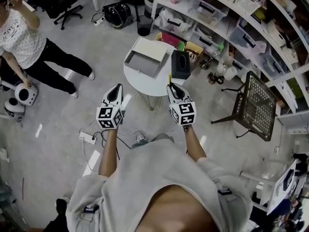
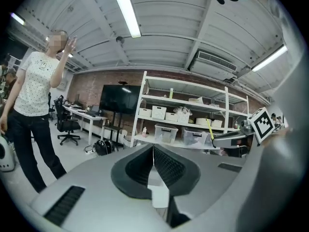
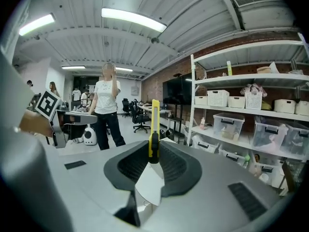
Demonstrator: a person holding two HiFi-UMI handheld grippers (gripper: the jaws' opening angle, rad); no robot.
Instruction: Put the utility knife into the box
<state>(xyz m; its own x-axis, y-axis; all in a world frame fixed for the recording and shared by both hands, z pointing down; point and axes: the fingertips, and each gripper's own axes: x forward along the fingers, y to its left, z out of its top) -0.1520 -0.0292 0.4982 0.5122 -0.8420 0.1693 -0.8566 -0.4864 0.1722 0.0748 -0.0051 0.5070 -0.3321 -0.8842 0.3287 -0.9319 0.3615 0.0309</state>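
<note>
Right gripper [image 3: 153,148]: clamped on utility knife [image 3: 154,122], held upright (secure for carrying)
Left gripper [image 2: 153,153]: closed, empty, spare
Box [image 1: 140,69]: ahead, open

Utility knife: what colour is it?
The utility knife is yellow and black, clearest in the right gripper view.

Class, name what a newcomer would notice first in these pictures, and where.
The yellow utility knife stands upright, clamped in the right tongs. In the head view, an open grey box sits on a small round white table, beside a black tissue box.
</note>
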